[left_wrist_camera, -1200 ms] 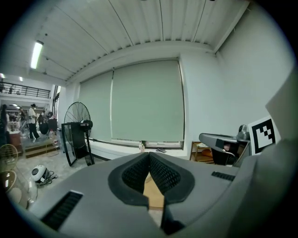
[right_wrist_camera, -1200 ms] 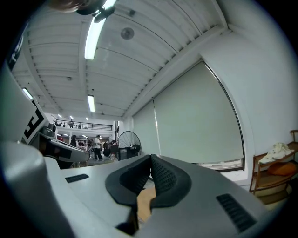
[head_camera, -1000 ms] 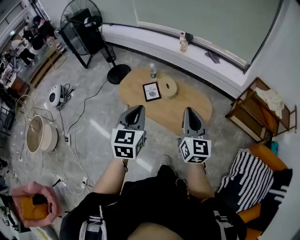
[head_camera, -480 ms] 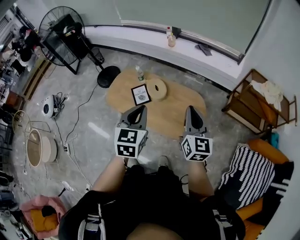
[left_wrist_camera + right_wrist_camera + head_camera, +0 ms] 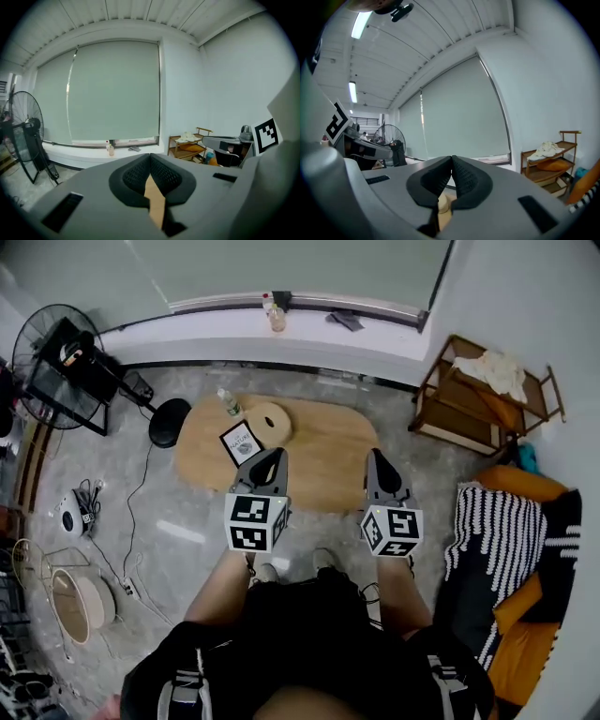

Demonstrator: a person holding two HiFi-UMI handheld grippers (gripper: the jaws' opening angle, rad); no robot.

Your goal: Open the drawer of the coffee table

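Lounge corner: wooden coffee table [image 5: 328,448], striped cushion [image 5: 480,538], standing fan [image 5: 53,354].

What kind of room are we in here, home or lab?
Looks like a staged living-room corner, possibly inside an office or lab. Signs: an oval wooden coffee table, an orange sofa with a striped throw, plus loose cables and a floor fan nearby.

Pale tan wood coffee table [image 5: 328,448]; grey left gripper [image 5: 273,457] and right gripper [image 5: 377,457], black-and-white marker cubes [image 5: 256,522]; black-and-white striped cushion [image 5: 480,545]; orange sofa [image 5: 523,654]; mottled grey floor [image 5: 141,549].
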